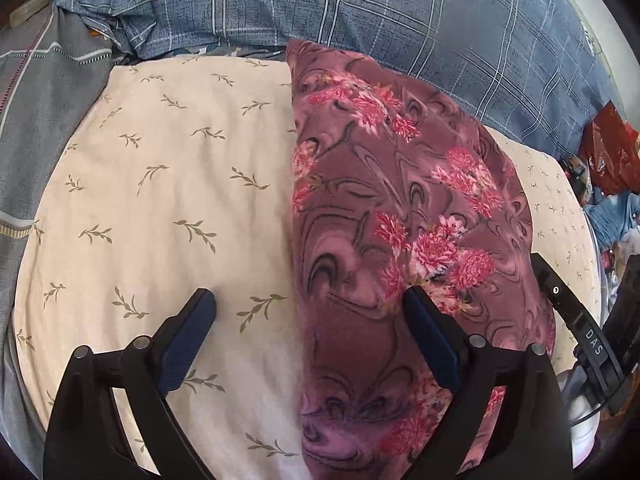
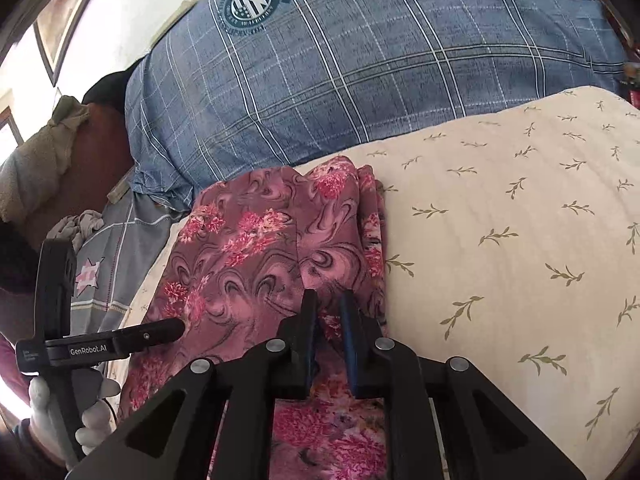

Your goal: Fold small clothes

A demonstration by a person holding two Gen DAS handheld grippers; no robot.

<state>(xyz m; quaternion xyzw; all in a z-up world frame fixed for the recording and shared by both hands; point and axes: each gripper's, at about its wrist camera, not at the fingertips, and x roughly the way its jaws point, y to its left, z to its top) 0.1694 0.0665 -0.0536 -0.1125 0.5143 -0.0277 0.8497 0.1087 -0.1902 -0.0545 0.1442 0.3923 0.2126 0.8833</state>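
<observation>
My floral garment (image 1: 404,208) lies on the cream leaf-print pillow (image 1: 168,184), already doubled into a long strip, with further folds, I judge, still to make; my left gripper (image 1: 310,308) gapes wide above its edge, gripping nothing; my right gripper (image 2: 328,308) is pinched on a fold of it; no containers show.

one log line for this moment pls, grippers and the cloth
left gripper: open, above cloth edge | right gripper: nearly shut on floral cloth | cloth: folded lengthwise on cream sheet
</observation>
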